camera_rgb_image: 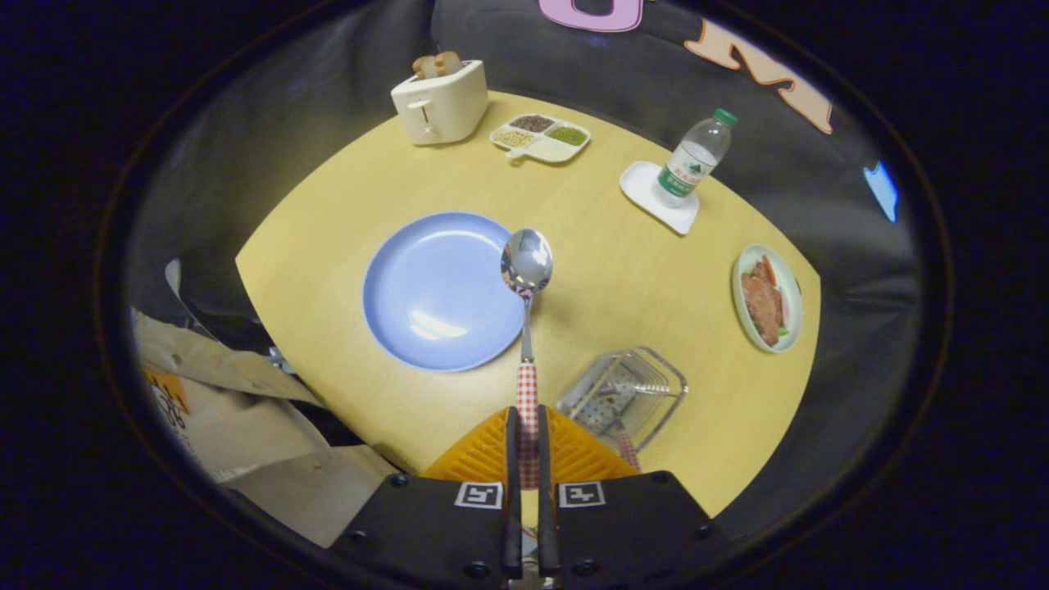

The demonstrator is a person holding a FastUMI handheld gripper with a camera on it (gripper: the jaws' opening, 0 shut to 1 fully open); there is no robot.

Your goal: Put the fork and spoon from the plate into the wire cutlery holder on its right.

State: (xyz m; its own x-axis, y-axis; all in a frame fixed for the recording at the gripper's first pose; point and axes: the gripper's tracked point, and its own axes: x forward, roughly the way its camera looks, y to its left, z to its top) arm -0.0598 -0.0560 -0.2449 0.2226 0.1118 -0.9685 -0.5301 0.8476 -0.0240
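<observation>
My gripper [527, 426] is shut on the red-checked handle of the spoon [526, 270], high above the table. The spoon's shiny bowl points forward and hangs over the right rim of the blue plate [426, 287], which lies bare on the yellow table [606, 270]. The wire cutlery holder [627, 393] stands just right of my orange fingers [483, 451], below them. A fork [620, 426] with a red-checked handle lies inside the holder, partly hidden by the wires.
At the far side stand a cream toaster [440, 102] with toast, a divided tray of beans [541, 137] and a water bottle [695, 160] on a white coaster. A plate of food [767, 299] sits near the right edge. Cardboard boxes [238, 410] lie left, off the table.
</observation>
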